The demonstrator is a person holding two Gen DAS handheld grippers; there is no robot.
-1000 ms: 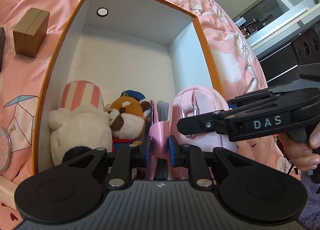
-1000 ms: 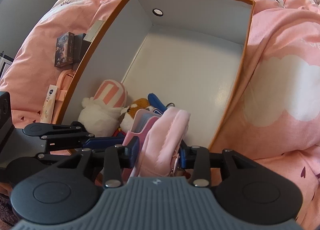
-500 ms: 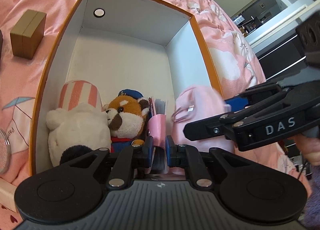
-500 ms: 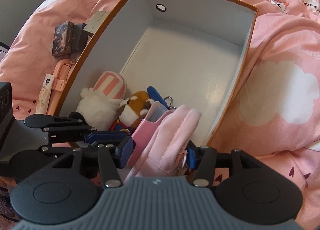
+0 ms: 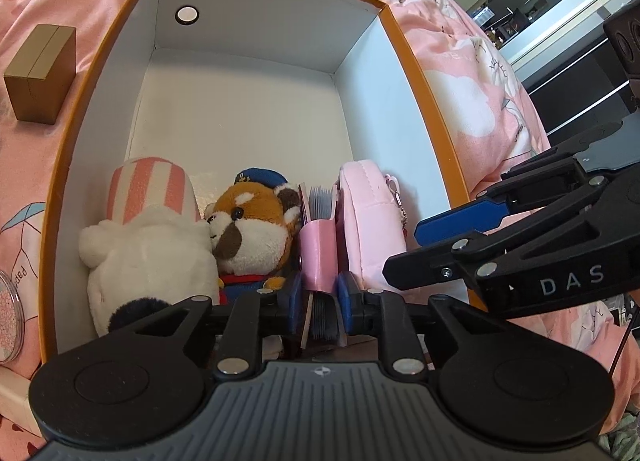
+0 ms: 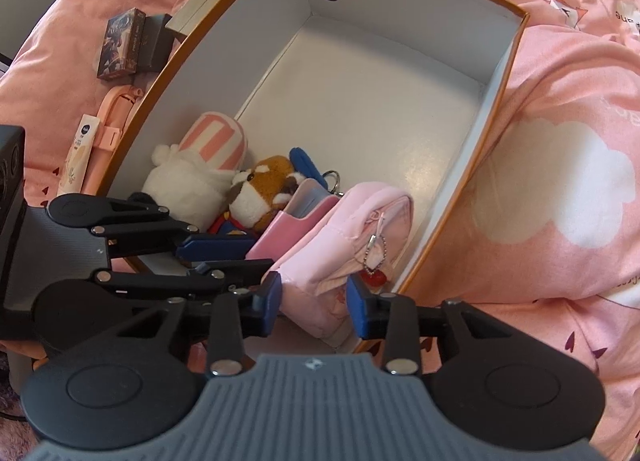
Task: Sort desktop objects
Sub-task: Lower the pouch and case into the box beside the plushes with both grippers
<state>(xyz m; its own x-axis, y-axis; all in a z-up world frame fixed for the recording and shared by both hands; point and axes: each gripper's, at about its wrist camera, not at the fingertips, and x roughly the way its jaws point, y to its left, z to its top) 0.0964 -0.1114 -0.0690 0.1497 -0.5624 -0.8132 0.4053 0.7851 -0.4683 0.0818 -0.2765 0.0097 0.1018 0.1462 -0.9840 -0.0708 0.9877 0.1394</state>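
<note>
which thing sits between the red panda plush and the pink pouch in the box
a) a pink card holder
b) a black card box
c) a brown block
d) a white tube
a: in the left wrist view the pink card holder stands upright between the red panda plush and the pink pouch, near the front of the orange-rimmed box.

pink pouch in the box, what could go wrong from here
The pink pouch leans tilted by the box wall; with the right gripper closing around it, its chain charm may snag a pad. The left gripper pinches the pink card holder; pulling away shut could drag it out and topple the fox plush.
</note>
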